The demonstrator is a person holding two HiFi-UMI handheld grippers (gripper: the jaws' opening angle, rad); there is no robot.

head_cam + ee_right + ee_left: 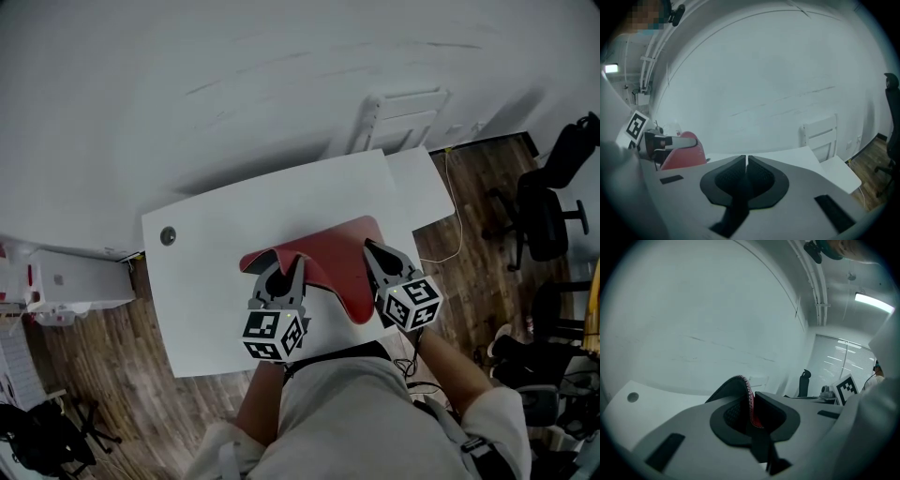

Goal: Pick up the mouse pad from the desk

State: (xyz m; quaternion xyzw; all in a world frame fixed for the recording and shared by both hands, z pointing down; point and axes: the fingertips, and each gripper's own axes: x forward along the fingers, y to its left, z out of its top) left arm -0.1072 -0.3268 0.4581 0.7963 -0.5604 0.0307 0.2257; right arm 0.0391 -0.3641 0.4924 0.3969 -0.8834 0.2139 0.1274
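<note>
With left tongs [751, 404] gripping the soft red mouse pad [337, 267] and right tongs [747, 164] shut empty, I judged a slow lift off the white worktop [216, 272] safest.

The left tongs [753, 408] clamp the mouse pad [727, 389].

The bendy red mouse pad [342, 272] looks matt and cloth-faced, with a stitched edge and a black, rubbery underside. The left gripper [750, 404] has finely textured black pads in smooth matt grey plastic. The flat white desk [225, 234] is smooth; the brown plank floor [112, 356] shows wood grain.
</note>
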